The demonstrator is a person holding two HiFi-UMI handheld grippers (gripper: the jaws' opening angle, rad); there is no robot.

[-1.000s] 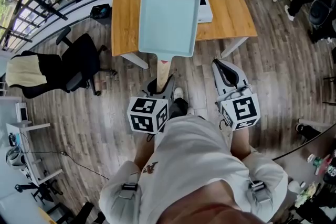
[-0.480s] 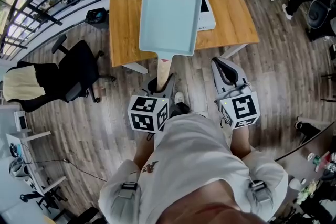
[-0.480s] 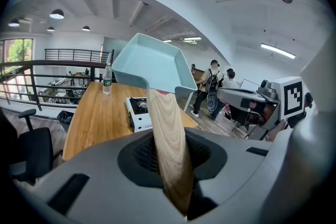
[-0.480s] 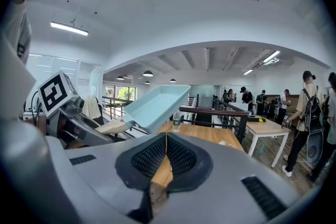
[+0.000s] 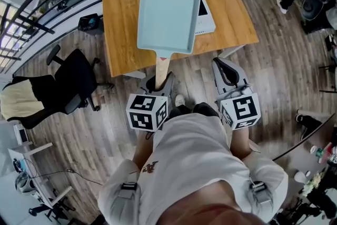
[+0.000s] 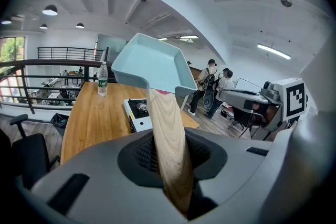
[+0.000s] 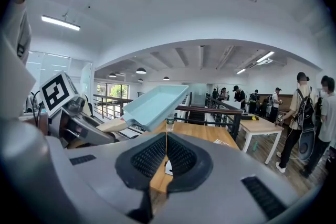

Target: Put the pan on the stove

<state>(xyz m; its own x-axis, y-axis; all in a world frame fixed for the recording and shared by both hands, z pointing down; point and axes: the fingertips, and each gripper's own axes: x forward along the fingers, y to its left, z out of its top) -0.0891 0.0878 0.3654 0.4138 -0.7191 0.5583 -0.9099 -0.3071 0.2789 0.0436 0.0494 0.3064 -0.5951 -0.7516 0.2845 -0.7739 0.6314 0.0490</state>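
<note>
Head view steeply down; 2 gripper views forward, close — all share pan [image 5: 168, 10].

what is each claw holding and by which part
The left claw grips the light-blue pan by its wooden handle. The right claw is shut on nothing.

The person wears a white T-shirt [image 5: 189, 150] with a small rust-coloured print [image 5: 150, 168] on its front. Grey webbing straps [image 5: 126, 191] with plastic buckles run over both shoulders. The left gripper [image 5: 159, 80] and the right gripper [image 5: 222, 66] have smooth light-grey shells, and each carries a white cube [image 5: 147, 112] printed with black square markers. Their fingers [image 7: 149, 157] are lined with black ribbed pads, and narrow dark slots [image 7: 84, 160] are set into the shell on either side.
</note>
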